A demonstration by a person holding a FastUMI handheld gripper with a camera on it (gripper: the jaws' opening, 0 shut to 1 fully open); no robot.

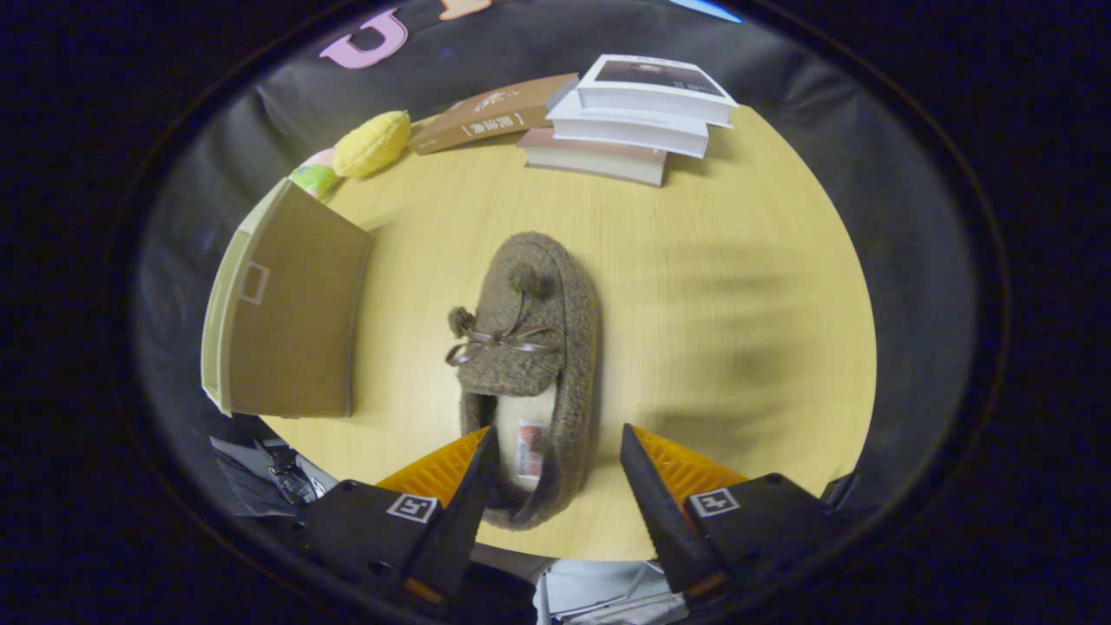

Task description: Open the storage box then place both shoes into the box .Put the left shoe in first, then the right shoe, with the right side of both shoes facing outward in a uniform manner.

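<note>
A brown fuzzy slipper [529, 347] with a ribbon bow and pompoms lies on the wooden table [720, 286], toe pointing away from me. Its heel end sits between my fingers. My gripper [555, 447] is open, one finger on each side of the heel, neither pressing on it. To the left of the slipper stands the cardboard storage box [291, 304], seen from its brown side with pale edges; whether it is open cannot be told from here.
A stack of books [629, 121] and a brown book [495, 115] lie at the far end of the table. A yellow plush toy [371, 143] rests beyond the box. Loose items [269, 473] lie below the table's near edge.
</note>
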